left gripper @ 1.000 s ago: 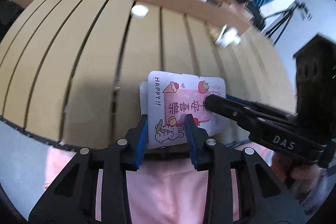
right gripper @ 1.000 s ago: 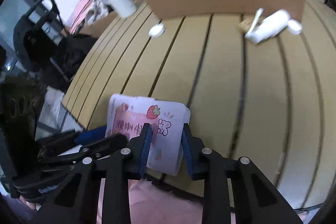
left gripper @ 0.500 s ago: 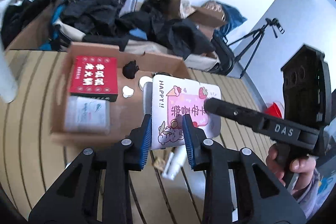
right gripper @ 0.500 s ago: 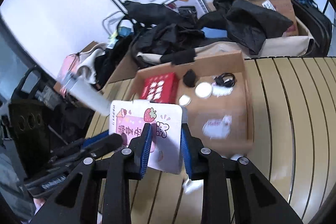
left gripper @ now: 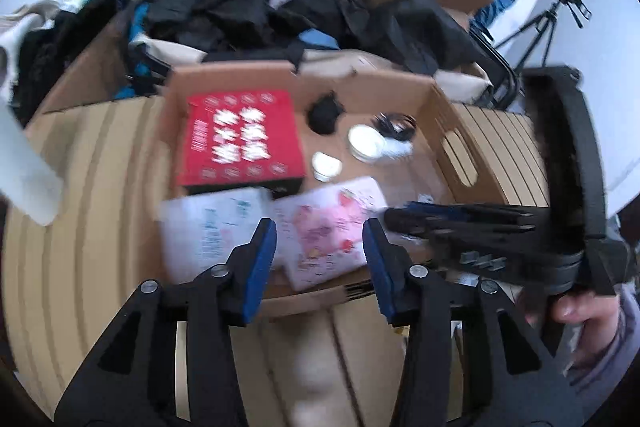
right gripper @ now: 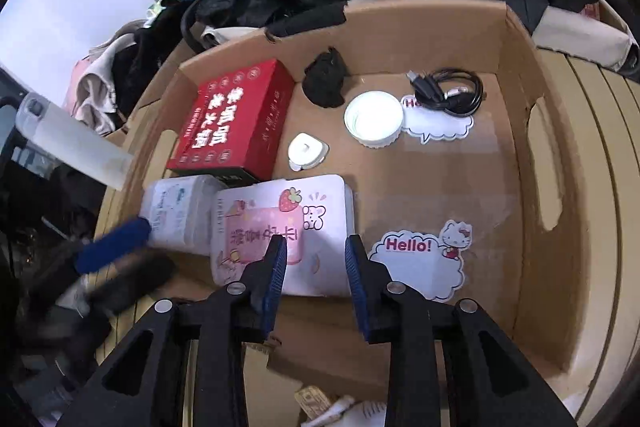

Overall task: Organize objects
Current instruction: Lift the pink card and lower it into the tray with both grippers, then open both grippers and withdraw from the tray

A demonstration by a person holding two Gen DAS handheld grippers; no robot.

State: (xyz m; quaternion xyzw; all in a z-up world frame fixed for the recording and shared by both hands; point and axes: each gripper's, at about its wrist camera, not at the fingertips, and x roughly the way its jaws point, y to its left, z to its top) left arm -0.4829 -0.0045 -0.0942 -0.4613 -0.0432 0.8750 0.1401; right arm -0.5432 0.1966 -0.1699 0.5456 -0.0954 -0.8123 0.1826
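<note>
The white and pink strawberry-print pack (right gripper: 280, 227) lies flat in the cardboard box (right gripper: 528, 187), beside a clear tub (right gripper: 180, 211); it also shows blurred in the left wrist view (left gripper: 328, 227). My right gripper (right gripper: 316, 259) is open, its jaws just above the pack's near edge, not holding it. My left gripper (left gripper: 320, 247) is open and empty above the box's near wall (left gripper: 320, 295). The left gripper's blue finger (right gripper: 116, 243) shows blurred at the left in the right wrist view.
In the box lie a red carton (right gripper: 236, 119), a black lump (right gripper: 326, 79), a white round lid (right gripper: 374, 119), a small white case (right gripper: 306, 151), a black cable (right gripper: 448, 91) and Hello Kitty stickers (right gripper: 420, 259). A white bottle (right gripper: 72, 143) stands left of the box. Bags and clothes are piled behind.
Both grippers carried the pack from the table's front edge over to the box. Both have opened and let go; the pack now lies in the box.
</note>
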